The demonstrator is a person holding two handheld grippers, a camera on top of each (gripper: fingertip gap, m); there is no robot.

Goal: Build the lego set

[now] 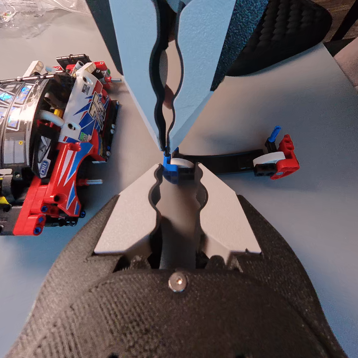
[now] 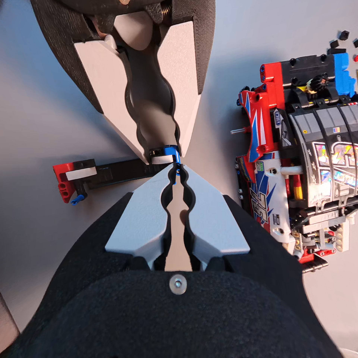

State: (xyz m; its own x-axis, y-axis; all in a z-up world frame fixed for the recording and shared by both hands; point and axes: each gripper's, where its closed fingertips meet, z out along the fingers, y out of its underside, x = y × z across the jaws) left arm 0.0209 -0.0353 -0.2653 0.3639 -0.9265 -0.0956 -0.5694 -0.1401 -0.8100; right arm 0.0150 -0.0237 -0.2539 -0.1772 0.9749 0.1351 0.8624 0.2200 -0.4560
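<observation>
A long black beam sub-assembly (image 1: 222,160) lies across the grey table, with red (image 1: 284,157) and white pieces and a blue pin (image 1: 274,133) at its far end. My left gripper (image 1: 178,168) is shut on its near end, around a blue connector (image 1: 170,170), a white piece and a black piece. My right gripper (image 2: 177,167) is shut on a small blue pin (image 2: 177,171), with the pin's end at the blue connector (image 2: 170,153). The two grippers meet tip to tip; the left gripper (image 2: 163,155) enters from the top of the right wrist view, and the right gripper (image 1: 165,148) from the top of the left wrist view.
The large red, white and blue car model (image 1: 67,145) stands on the table beside the grippers; it also shows in the right wrist view (image 2: 290,155). Clear plastic bags (image 1: 29,15) lie far left. Several loose small black pieces (image 2: 339,40) lie beyond the car. Less than 4 cm separates the two grippers' tips.
</observation>
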